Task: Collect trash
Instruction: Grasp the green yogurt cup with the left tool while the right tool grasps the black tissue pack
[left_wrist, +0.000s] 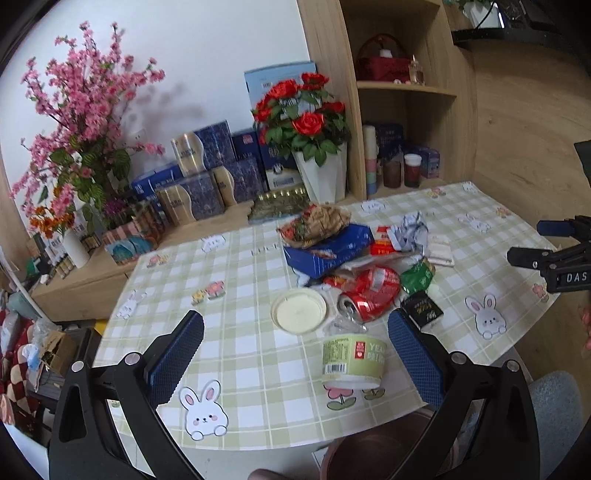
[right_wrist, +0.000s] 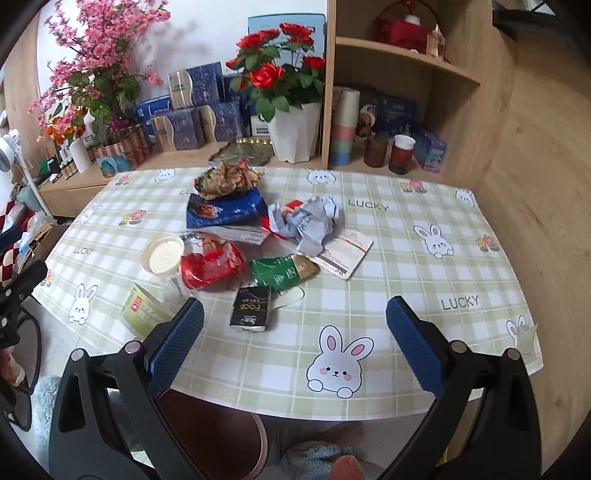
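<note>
Nothing appeared collected yet: both the left tongs (left_wrist: 295, 354) and the right tongs (right_wrist: 294, 332) were spread wide and empty at the bottom of their frames. The trash still lay heaped mid-frame on the counter (right_wrist: 424, 258): a crushed can (left_wrist: 369, 295), crumpled paper (right_wrist: 314, 221), a green wrapper (right_wrist: 282, 273), a blue box (right_wrist: 225, 210). By my reading, the whole job remained.

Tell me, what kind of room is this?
Probably a home living or dining room: a table under a green checked bunny tablecloth, red artificial roses in a white pot, and wooden shelves of cups and boxes.
</note>
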